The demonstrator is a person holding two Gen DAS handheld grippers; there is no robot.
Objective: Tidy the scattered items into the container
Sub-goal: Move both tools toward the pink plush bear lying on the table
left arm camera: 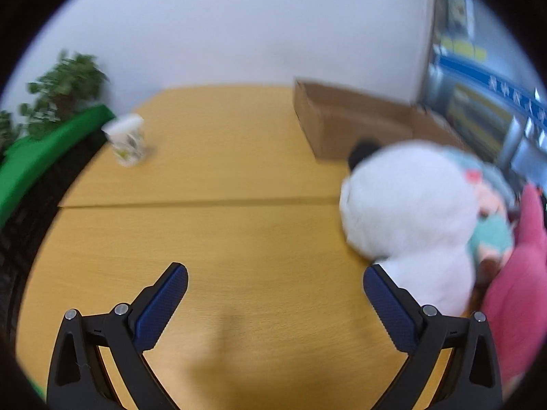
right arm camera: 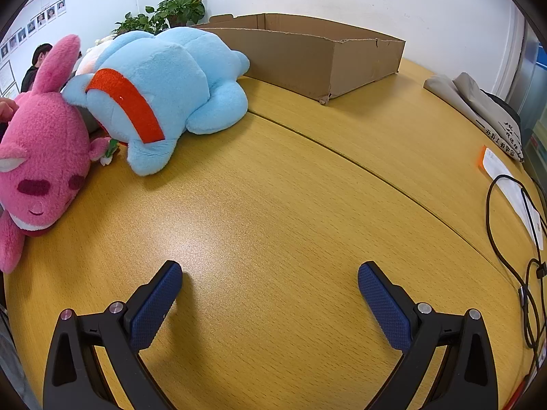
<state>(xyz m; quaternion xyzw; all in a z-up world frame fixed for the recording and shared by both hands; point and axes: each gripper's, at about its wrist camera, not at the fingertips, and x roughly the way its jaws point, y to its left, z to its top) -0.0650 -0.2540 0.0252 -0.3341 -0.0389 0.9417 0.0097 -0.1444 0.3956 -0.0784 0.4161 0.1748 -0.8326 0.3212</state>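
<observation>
- Left wrist view: my left gripper point(left arm camera: 275, 285) is spread wide with nothing between the blue pads point(left arm camera: 160, 307). It sits low over bare table point(left arm camera: 218, 232), so it is staged for a grab rather than carrying anything.
- The white plush point(left arm camera: 408, 205) is just beside my right-hand pad, off the gripper's centreline. I judge I need to swing right before closing.
- Behind it sit a teal plush point(left arm camera: 490, 235) and a pink plush point(left arm camera: 512, 294), bunched together at the frame edge. The view is blurred, so I cannot tell what touches what.
- The cardboard box point(left arm camera: 342, 126) stands beyond the white plush with its open top up. That is the drop target, and it looks like a short carry from the pile.
- A paper cup point(left arm camera: 127, 141) stands alone far left, well apart from the toys, near a potted plant point(left arm camera: 65, 82).
- Right wrist view: my right gripper point(right arm camera: 270, 285) is also wide open and holds nothing, parked over clear wood.
- The blue plush point(right arm camera: 164, 92) lies on its side, with one end near the wall of the cardboard box point(right arm camera: 307, 58). The pink plush point(right arm camera: 41, 157) leans against it at left.
- What shows of the box interior looks empty, so I judge tidying has barely begun.
- A black cable point(right arm camera: 512, 239), papers point(right arm camera: 512, 188) and a folded bag point(right arm camera: 478, 106) lie far right. They look like rig clutter rather than targets.
</observation>
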